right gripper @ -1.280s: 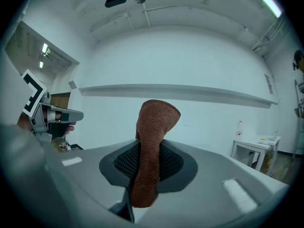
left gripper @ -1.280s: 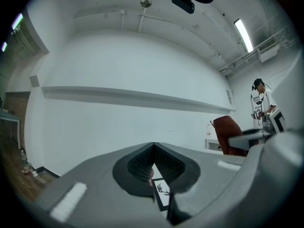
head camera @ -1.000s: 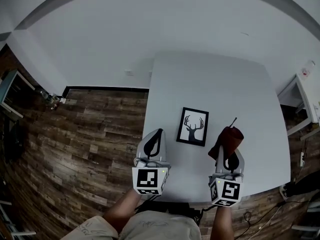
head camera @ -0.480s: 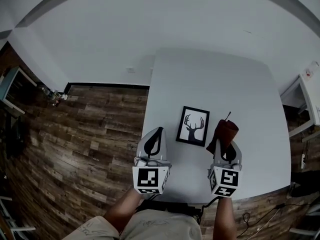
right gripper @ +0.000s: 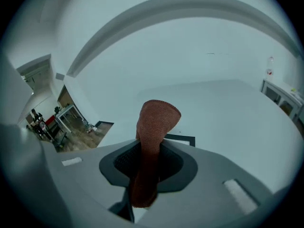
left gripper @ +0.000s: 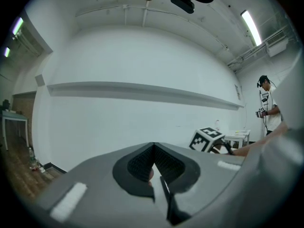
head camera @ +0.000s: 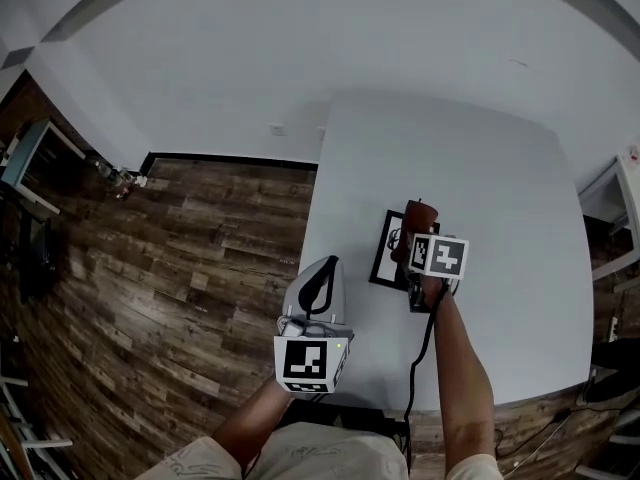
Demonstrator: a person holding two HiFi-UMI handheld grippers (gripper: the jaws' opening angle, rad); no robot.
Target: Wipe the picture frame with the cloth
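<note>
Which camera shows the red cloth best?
The right gripper view: the cloth sits central, clamped between the jaws. The head view shows only a bit of it over the picture frame; the left gripper view shows none.

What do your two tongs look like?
Both are smooth grey plastic shells. The left tongs and the right tongs have black ridged pads inside. Each carries a white cube with black square markers. A black cable trails from the right one. The arms are bare, no sleeves.

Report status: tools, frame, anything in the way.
Left tool shut, empty. Right tool shut on red-brown knitted cloth, over black rectangular picture frame; contact unclear. Nothing in the way.
</note>
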